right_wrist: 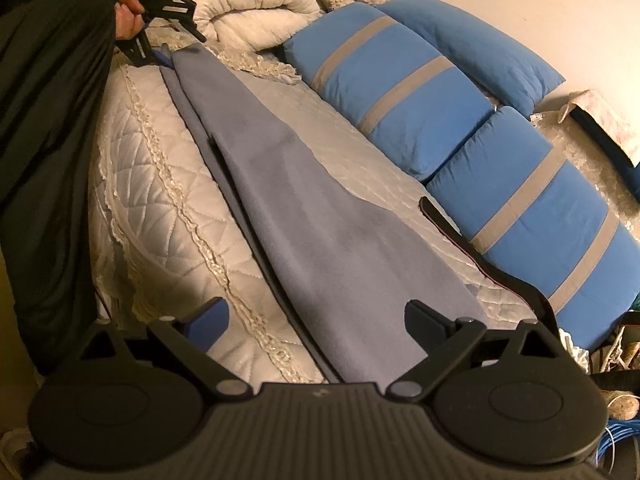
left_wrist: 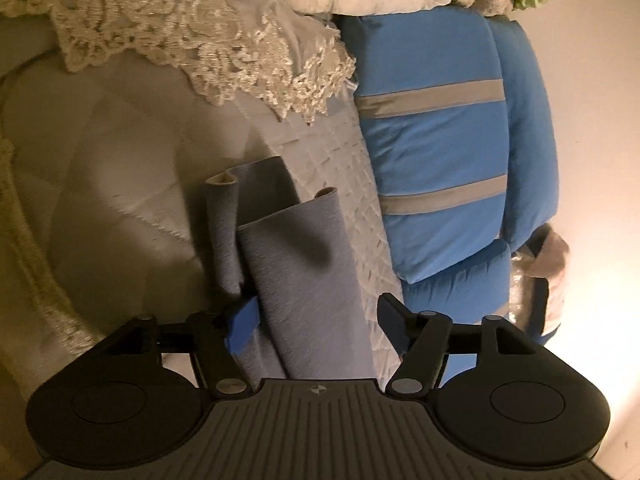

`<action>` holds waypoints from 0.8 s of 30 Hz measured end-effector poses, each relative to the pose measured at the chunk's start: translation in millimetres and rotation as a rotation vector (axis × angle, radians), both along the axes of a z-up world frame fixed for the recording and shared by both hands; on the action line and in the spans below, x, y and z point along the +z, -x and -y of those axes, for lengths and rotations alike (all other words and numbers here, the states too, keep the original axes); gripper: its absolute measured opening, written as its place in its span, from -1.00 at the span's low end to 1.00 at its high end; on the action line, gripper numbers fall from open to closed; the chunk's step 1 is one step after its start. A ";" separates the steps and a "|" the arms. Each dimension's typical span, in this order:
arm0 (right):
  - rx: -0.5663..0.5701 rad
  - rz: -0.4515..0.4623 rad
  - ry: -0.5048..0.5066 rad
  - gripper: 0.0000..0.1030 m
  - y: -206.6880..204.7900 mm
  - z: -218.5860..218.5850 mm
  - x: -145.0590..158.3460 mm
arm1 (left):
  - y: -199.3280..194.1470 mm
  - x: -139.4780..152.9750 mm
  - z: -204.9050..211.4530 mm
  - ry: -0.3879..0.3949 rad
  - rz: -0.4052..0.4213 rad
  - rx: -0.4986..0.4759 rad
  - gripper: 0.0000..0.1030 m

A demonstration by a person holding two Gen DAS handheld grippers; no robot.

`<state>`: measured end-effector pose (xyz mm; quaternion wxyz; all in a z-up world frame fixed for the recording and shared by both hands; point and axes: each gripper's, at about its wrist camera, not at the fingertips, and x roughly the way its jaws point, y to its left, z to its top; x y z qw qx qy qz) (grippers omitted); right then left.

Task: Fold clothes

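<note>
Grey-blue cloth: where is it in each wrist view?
Left wrist: grey-blue cloth lower centre, bunched between the open fingers of the left gripper.
Right wrist: a long strip from upper left to bottom centre, ending between the open fingers of the right gripper.
Shared landmark: striped blue pillow, right of the cloth.

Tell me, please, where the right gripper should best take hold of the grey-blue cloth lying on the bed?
Probably the near end of the cloth, along the edge just ahead of the open right gripper. The cloth lies stretched lengthwise over the quilt, its far end at the left gripper, so coming straight forward and low would pinch both folded layers together.
</note>
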<state>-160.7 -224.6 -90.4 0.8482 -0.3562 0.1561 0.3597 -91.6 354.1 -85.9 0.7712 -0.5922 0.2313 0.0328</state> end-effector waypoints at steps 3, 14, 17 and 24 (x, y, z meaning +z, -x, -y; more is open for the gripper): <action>0.009 0.001 0.001 0.93 2.2 -2.7 -0.2 | -3.2 -0.9 -0.4 0.012 0.016 0.016 0.23; 0.016 0.002 0.003 0.93 4.1 -7.5 -0.6 | 17.5 10.2 -1.5 0.009 0.237 0.019 -0.03; 0.018 0.006 0.003 0.93 6.3 -6.8 -1.1 | 18.7 9.8 -0.2 -0.011 0.281 -0.005 -0.07; 0.014 0.002 0.013 0.93 6.6 -5.7 -3.5 | 14.4 -4.8 3.3 -0.059 0.074 0.000 -0.03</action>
